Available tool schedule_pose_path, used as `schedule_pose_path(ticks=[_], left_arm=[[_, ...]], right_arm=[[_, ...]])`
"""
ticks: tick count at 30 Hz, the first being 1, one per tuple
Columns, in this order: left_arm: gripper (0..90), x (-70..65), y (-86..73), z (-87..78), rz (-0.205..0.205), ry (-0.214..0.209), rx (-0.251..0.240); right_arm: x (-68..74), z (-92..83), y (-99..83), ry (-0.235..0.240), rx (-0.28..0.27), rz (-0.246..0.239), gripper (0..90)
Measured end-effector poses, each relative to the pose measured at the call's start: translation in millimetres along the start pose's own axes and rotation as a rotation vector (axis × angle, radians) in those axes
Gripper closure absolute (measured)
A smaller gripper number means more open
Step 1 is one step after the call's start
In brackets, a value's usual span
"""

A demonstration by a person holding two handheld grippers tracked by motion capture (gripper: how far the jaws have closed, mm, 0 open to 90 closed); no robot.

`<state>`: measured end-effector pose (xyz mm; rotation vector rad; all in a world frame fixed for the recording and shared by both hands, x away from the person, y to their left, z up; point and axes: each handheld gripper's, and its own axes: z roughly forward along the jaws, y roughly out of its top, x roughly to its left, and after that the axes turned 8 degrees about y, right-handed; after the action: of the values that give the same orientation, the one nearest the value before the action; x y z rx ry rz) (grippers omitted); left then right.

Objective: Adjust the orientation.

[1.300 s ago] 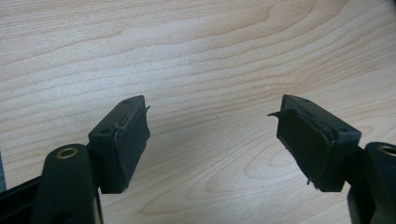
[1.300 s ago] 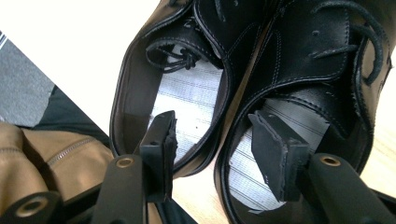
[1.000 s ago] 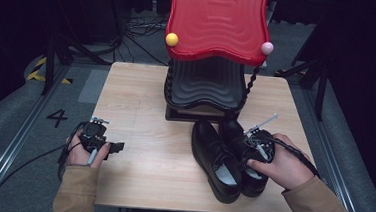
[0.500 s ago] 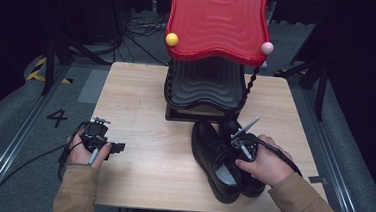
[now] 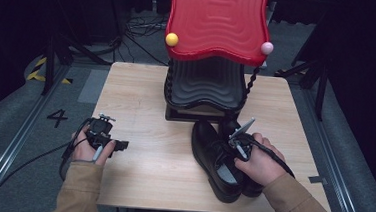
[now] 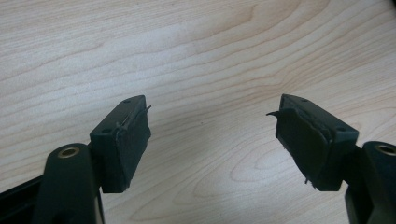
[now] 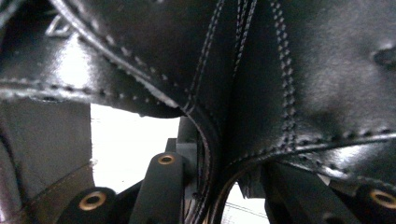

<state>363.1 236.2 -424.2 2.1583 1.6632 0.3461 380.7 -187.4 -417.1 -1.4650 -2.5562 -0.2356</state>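
Seen from above the person's side, the high view faces forward and down across the whole wooden desk (image 5: 135,182), taking in both forearms. The left claw (image 6: 212,135) camera hangs close over bare desk wood, looking along its 2 pads. The right claw (image 7: 215,186) camera sits pressed against black shoe (image 7: 289,70) leather. All 3 views overlap: desk wood with the first, the black shoes with the second.
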Motion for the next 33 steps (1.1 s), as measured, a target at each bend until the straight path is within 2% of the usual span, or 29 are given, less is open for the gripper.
schedule_pose_path(ticks=[4,5,9,12,17,19,24,25,28,32,33], left_arm=[[26.5,-0.2,3.5,1.8,0.009,0.001,-0.006],[26.6,-0.4,4.1,1.9,0.006,-0.001,-0.006],[26.6,-0.2,4.2,1.9,0.010,0.000,-0.008],[26.6,1.8,4.3,2.0,0.006,0.003,-0.010],[26.5,3.1,3.9,0.6,-0.006,-0.004,-0.014],[26.5,4.7,3.9,0.1,0.002,0.002,-0.015],[26.4,5.0,1.7,0.1,-0.014,-0.006,-0.010],[26.4,5.0,1.7,0.1,-0.014,-0.006,-0.010],[26.3,4.2,2.4,1.1,-0.009,-0.011,-0.011],[26.3,5.7,3.2,-0.9,-0.012,-0.012,-0.020],[26.3,5.7,3.2,-0.9,-0.012,-0.012,-0.020]], right_arm=[[0.3,-0.2,0.0,-0.002,0.000,-0.004,77.5],[0.0,-1.2,-1.1,0.000,-0.011,0.015,79.8],[-3.5,-4.8,-5.2,-0.004,-0.036,0.031,82.0],[-8.5,-9.8,-8.3,0.021,-0.040,0.042,82.3],[-8.0,-18.9,-14.2,0.049,-0.022,0.038,82.3],[-5.5,-27.0,-17.5,0.053,-0.018,0.029,82.3],[2.4,-50.7,-25.5,0.065,-0.018,0.009,82.2],[2.4,-50.7,-25.5,0.065,-0.018,0.009,82.2],[9.3,-71.5,-31.6,0.081,-0.031,-0.001,82.1],[16.5,-91.5,-34.6,0.084,-0.044,-0.014,82.1],[16.5,-91.5,-34.6,0.084,-0.044,-0.014,82.1]])
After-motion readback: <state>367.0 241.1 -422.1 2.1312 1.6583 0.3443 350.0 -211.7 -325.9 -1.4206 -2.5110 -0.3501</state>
